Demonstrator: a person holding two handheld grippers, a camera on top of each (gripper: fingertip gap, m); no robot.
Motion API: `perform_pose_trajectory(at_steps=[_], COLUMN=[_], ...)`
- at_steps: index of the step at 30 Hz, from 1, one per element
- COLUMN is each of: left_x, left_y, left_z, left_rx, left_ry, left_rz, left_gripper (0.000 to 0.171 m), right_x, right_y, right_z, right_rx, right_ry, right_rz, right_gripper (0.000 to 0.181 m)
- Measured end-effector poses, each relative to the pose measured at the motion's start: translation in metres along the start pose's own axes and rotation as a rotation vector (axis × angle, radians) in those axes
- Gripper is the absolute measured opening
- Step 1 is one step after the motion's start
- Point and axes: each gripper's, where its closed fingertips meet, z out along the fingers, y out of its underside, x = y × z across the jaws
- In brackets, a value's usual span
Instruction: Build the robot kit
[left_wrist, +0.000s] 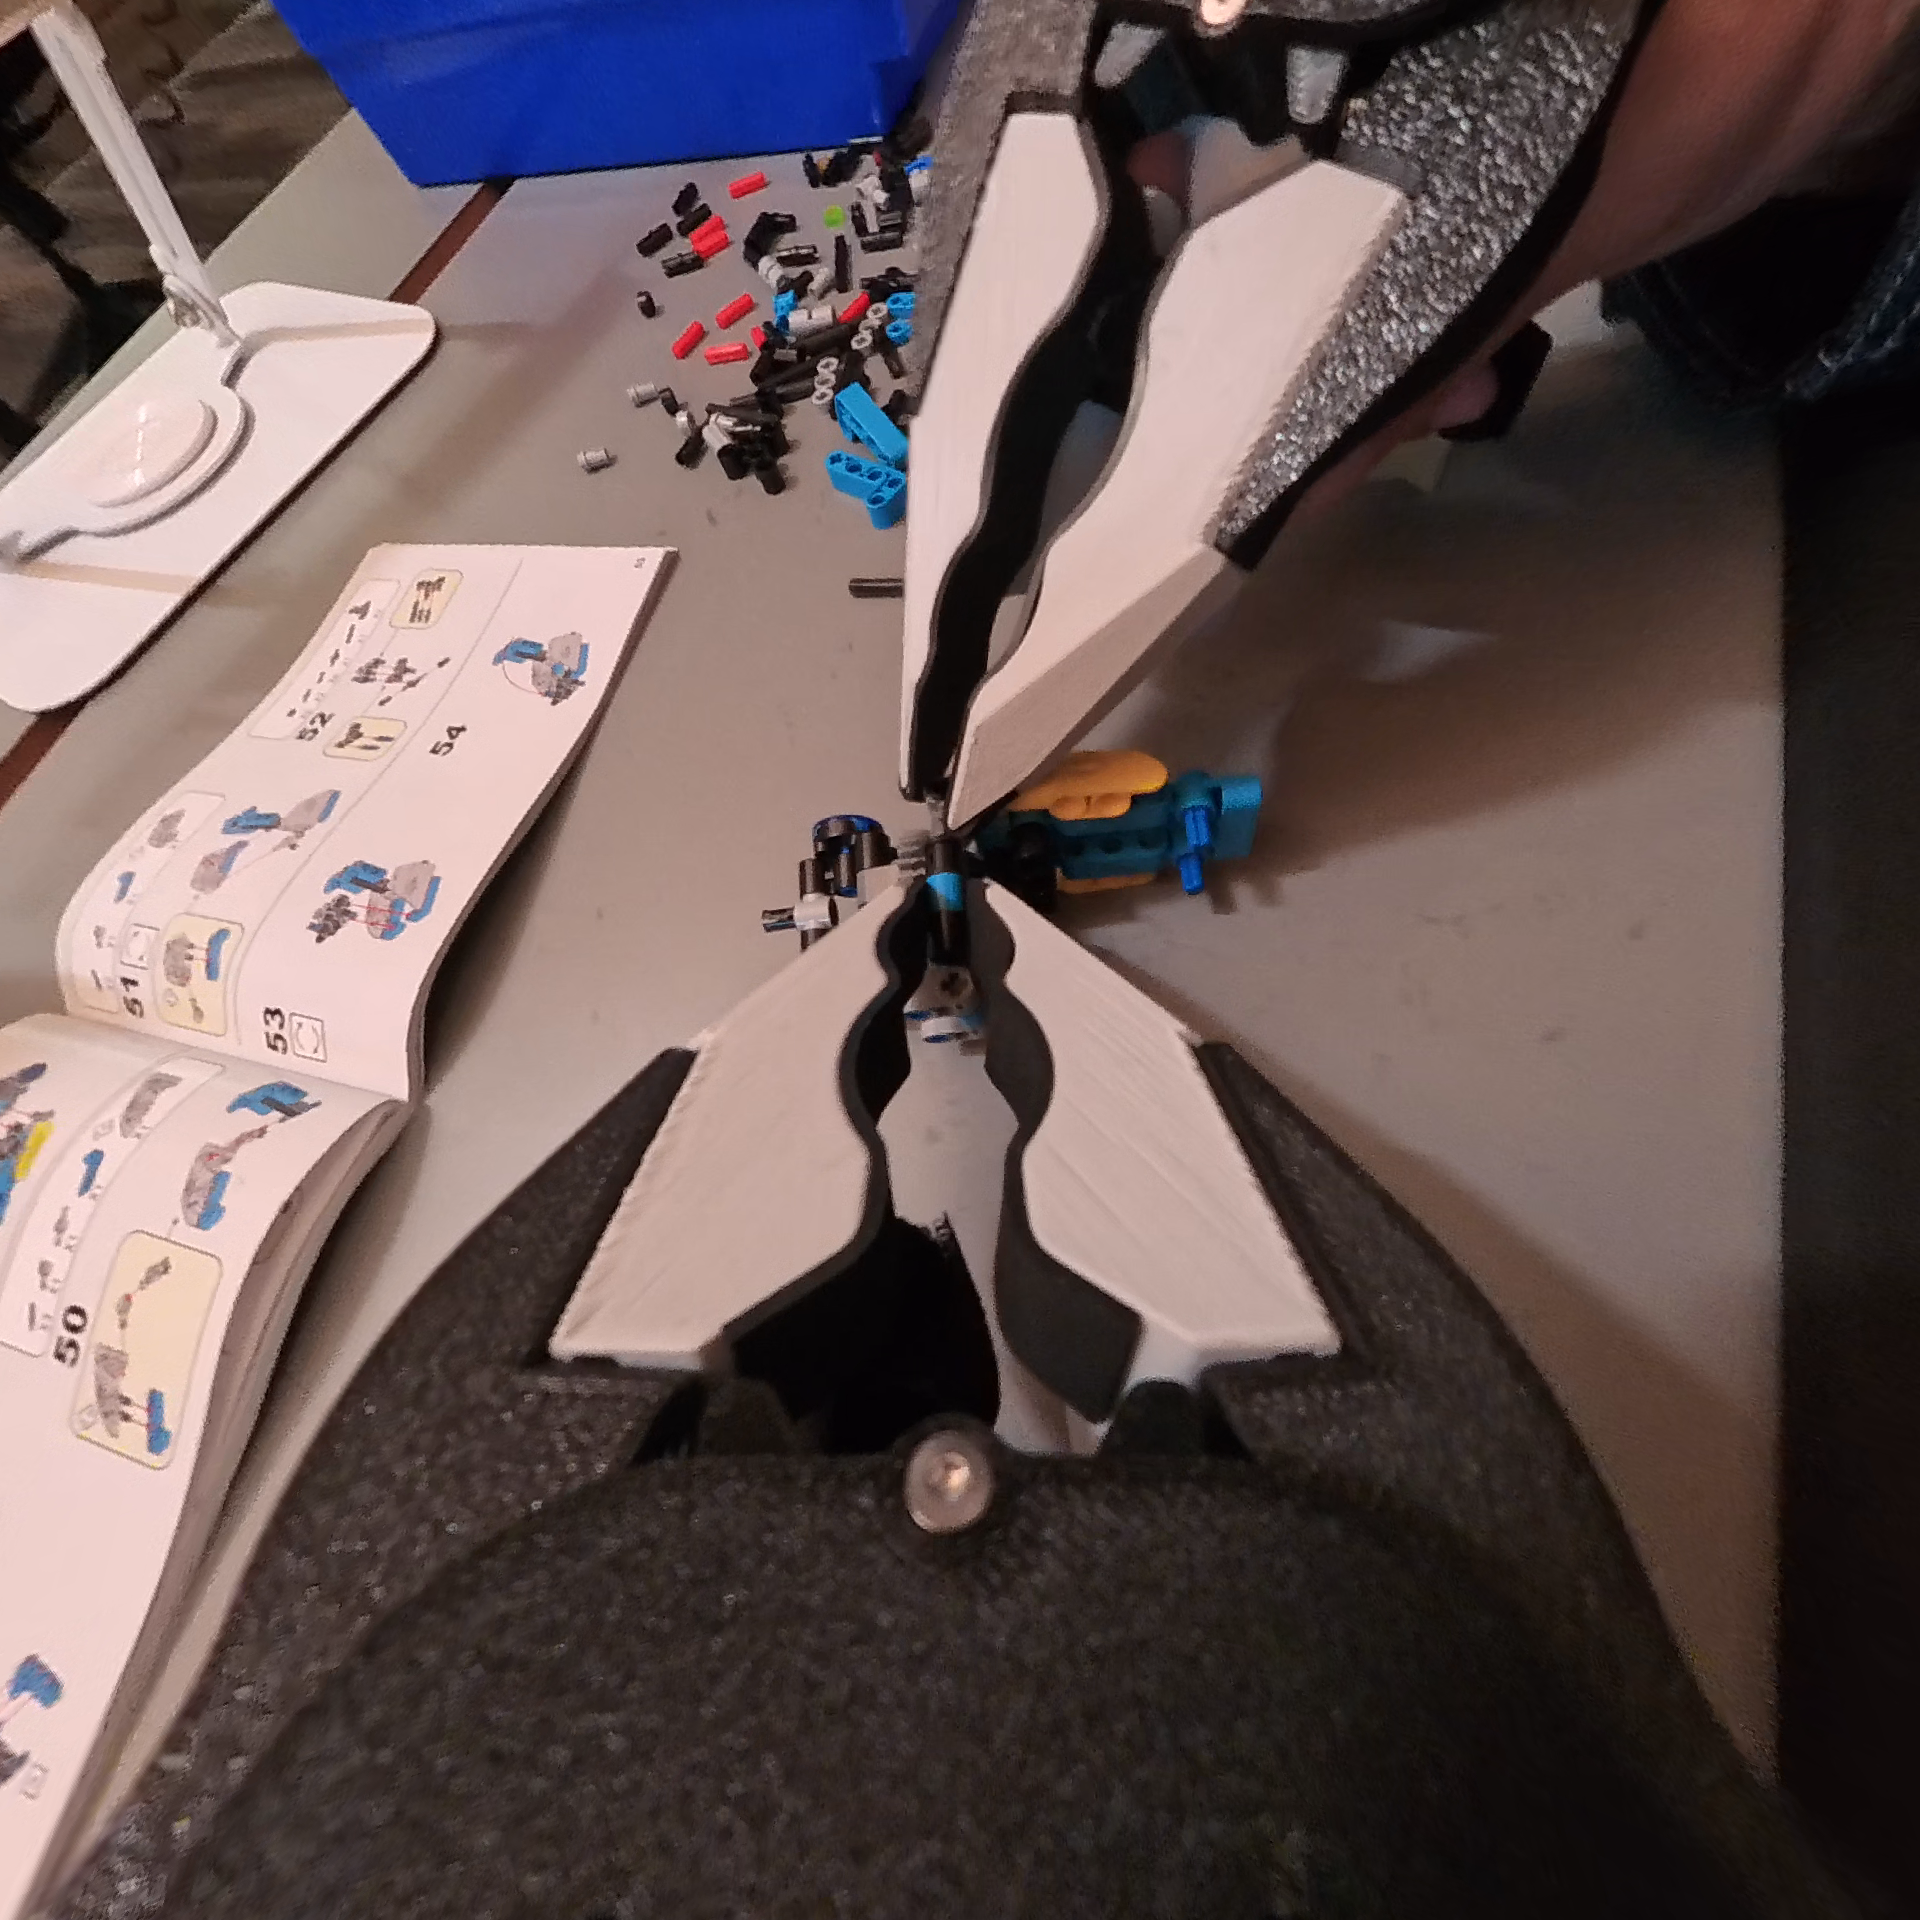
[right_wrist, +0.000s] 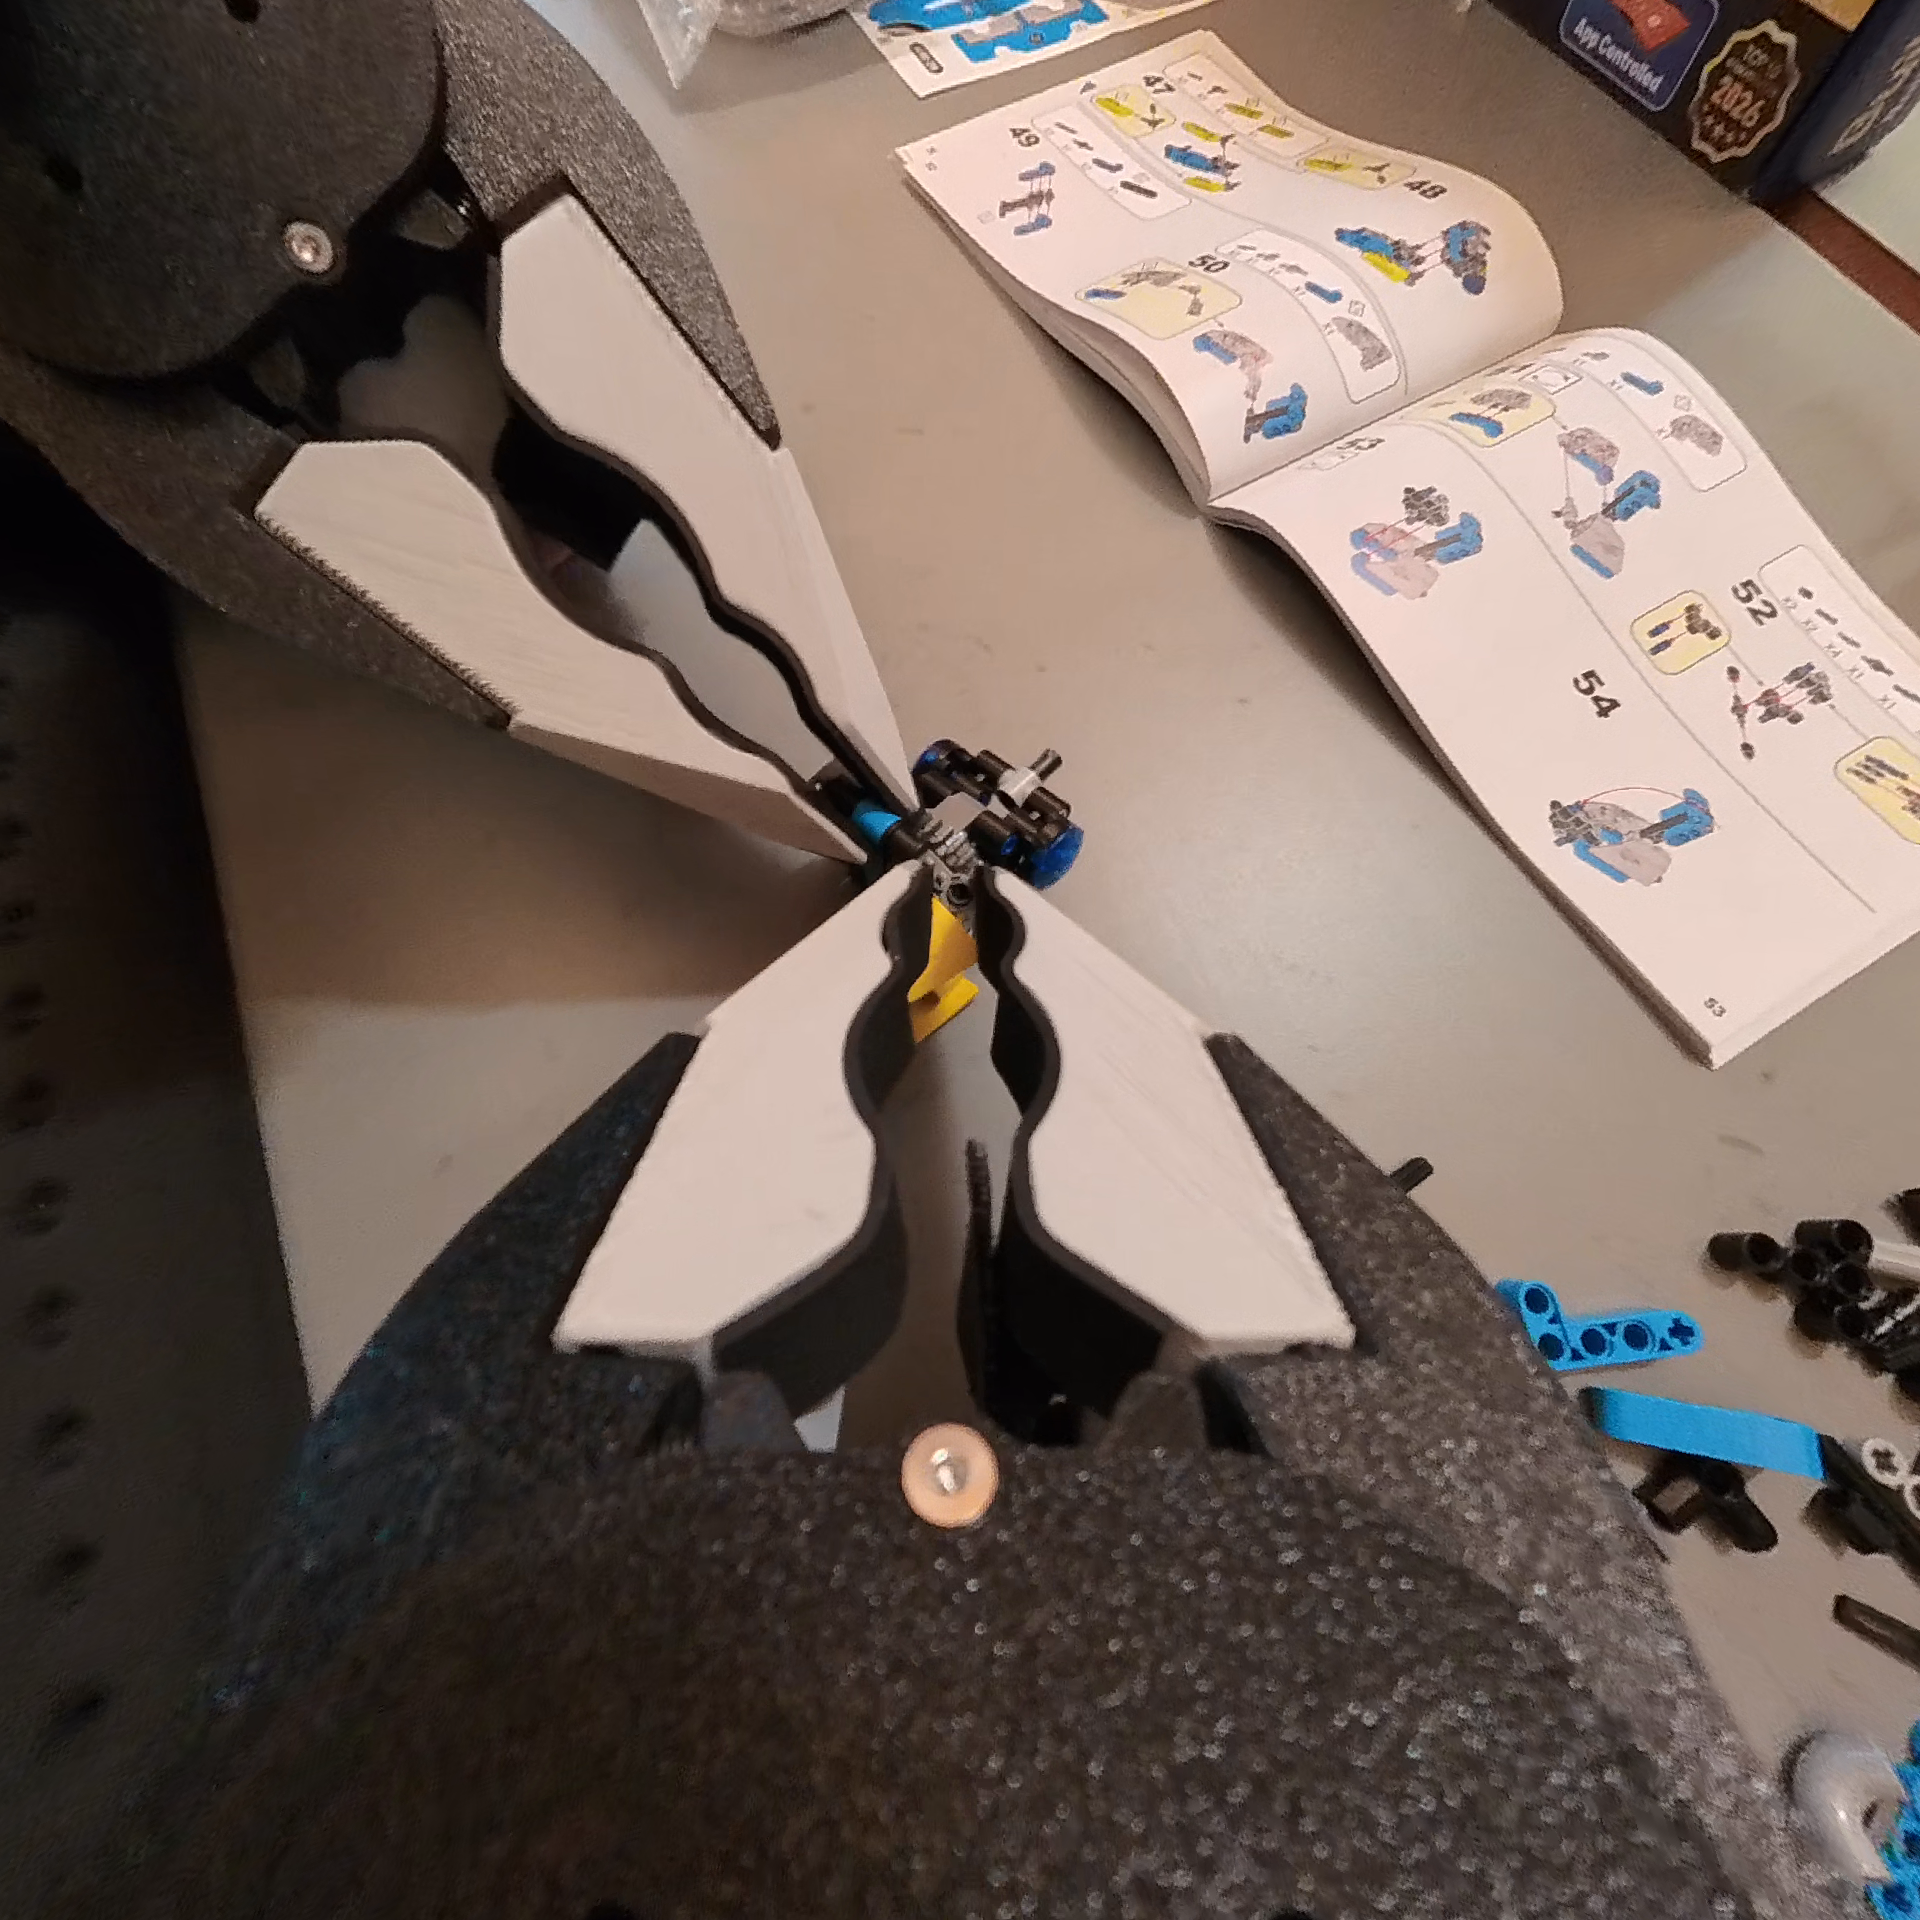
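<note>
Left wrist view, both jaws pinching small brick assembly (left_wrist: 940, 883)

The light is dim and warm in both views — soft shadows fall on the grey table (left_wrist: 644, 831) toward 3 o'clock. Wide-angle bending curves the edges. The booklet (right_wrist: 1455, 436) pages look pale, slightly overexposed — near foreground parts are blurred.

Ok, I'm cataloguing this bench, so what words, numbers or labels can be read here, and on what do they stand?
I don't copy out writing; these bear it:
Open instruction booklet: legible step and page numbers by the drawings.
Dark box at the far edge: legible label and round badge.
Leaflet beyond the booklet: too small.
Blue bin, brick assembly between left claw and right claw: none seen.
</note>
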Motion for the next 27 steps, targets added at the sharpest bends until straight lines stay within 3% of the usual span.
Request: perform_pose_trajectory(at_steps=[7, 13, 27], left_x=[-0.001, -0.001, 0.004], left_y=[0.002, 0.002, -0.001], left_z=[0.0, -0.001, 0.001], left_rx=[0.016, 0.02, 0.019], left_ry=[0.021, 0.019, 0.008], left_rz=[-0.032, -0.02, 0.009], left_gripper=[0.006, 0.007, 0.006], right_x=[0.008, 0.001, -0.002], right_y=[-0.007, -0.002, 0.004], right_z=[-0.006, -0.015, -0.002], right_rx=[0.066, 0.109, -0.011], right_ry=[0.027, -0.153, -0.052], right_rz=[0.045, 0.23, 0.062], right_gripper=[0.014, 0.019, 0.01])
